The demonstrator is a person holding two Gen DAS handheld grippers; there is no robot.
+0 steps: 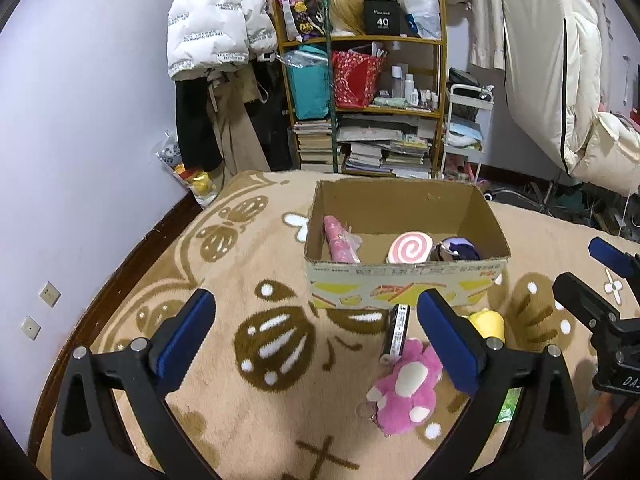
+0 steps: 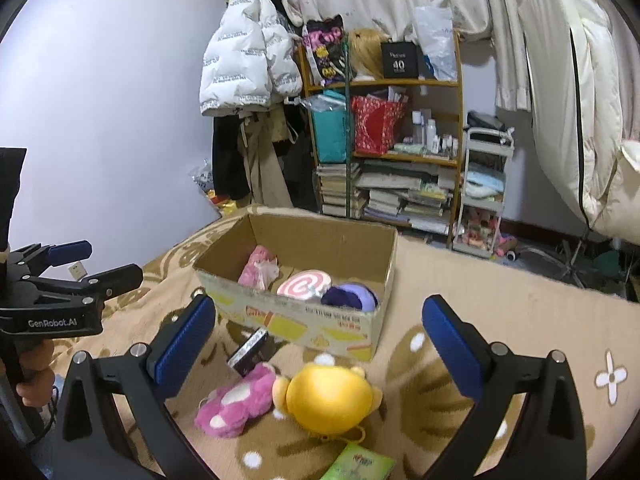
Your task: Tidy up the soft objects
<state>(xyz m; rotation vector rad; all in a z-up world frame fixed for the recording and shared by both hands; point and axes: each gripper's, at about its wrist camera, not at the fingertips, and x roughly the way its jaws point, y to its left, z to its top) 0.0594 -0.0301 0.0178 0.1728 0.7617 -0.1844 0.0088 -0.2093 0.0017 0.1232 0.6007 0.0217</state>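
Here the pink plush toy point(image 2: 236, 400) is seen at lower centre on the rug point(image 2: 460, 280), its long axis running lower left to upper right, touching the yellow plush point(image 2: 328, 396). Both lie just below the cardboard box point(image 2: 304, 324). The left tool point(image 1: 316, 320) and right tool point(image 2: 318, 328) are held released, nothing gripped.

A lived-in bedroom: patterned rug point(image 1: 240, 420), crammed bookshelf point(image 1: 362, 42), hanging puffer jacket point(image 1: 216, 20), bedding point(image 2: 568, 100).

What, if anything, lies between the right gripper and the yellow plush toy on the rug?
Nothing visible. The right gripper is open, and the yellow plush toy lies uncovered just below its fingers.
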